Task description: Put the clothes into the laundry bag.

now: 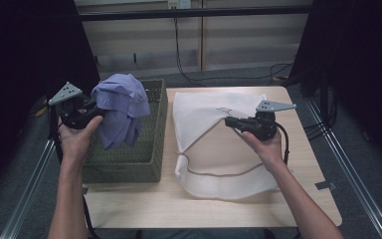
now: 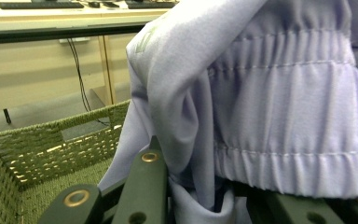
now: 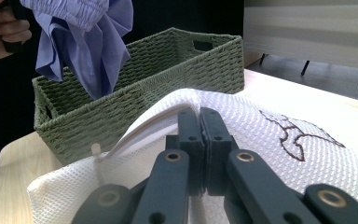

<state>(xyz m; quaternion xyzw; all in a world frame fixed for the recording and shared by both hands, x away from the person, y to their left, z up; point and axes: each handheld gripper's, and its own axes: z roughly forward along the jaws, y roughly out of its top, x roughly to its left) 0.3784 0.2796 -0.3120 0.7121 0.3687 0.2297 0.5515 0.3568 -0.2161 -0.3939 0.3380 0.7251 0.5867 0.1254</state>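
Your forearms enter the high view from 6 o'clock, one to each tool. Your left gripper (image 1: pixel 92 110) is clamped on the lilac garment (image 1: pixel 122 109), with cloth bunched between its jaws in the left gripper view; the garment hangs free above the green woven basket (image 1: pixel 154 149) at 9 o'clock, high enough for its lower folds to clear the rim. Your right gripper (image 1: pixel 229 121) has its jaws pressed together on a raised edge of the white mesh laundry bag (image 1: pixel 214 184), which lies on the table (image 1: pixel 298 199) at centre. Judged from this hold, lifting that edge keeps the bag's mouth open toward 9 o'clock, ready to receive the garment.
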